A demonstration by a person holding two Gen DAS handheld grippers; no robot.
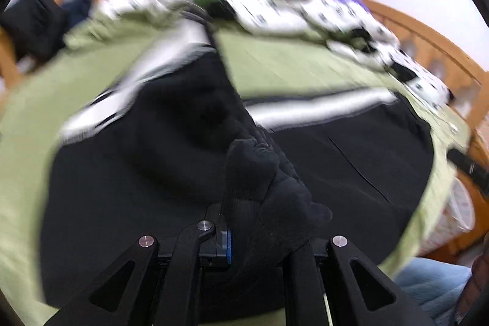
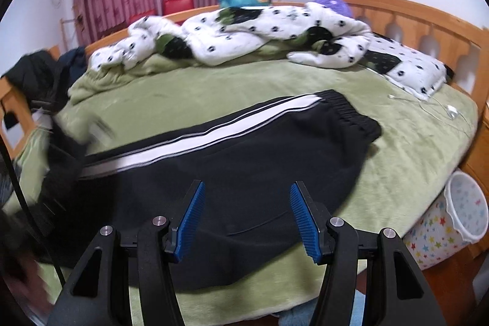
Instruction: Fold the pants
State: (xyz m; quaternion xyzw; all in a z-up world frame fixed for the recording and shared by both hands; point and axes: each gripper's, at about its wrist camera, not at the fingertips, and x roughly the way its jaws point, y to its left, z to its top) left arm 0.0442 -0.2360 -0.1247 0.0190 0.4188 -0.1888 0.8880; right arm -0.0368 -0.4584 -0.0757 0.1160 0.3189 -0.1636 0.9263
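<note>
A: Where do we stand with the pants (image 2: 232, 155)?

B: Early, by our reading. They lie across the green bed (image 2: 397, 148), waistband (image 2: 348, 112) toward the wooden headboard (image 2: 428, 17), the white side stripe running away from it toward the foot end. From the right wrist view the waist half looks flat and one layer on top of the other — so the legs may already be laid together, though we cannot be sure.

A: And the leg end?

B: That is the part in play. Our left claw (image 1: 244, 203) is clamped on a bunch of black fabric, the pinched cloth standing up between its fingers. The leg end away from the headboard is too blurred to show how much is lifted.

A: The right claw (image 2: 246, 216)?

B: Half spread, blue pads apart, nothing between them — it hangs over the seat of the pants, on the near side from the headboard.

A: So what remains?

B: We judge the main fold toward the waistband is not yet laid down, nor any second fold or smoothing.
</note>
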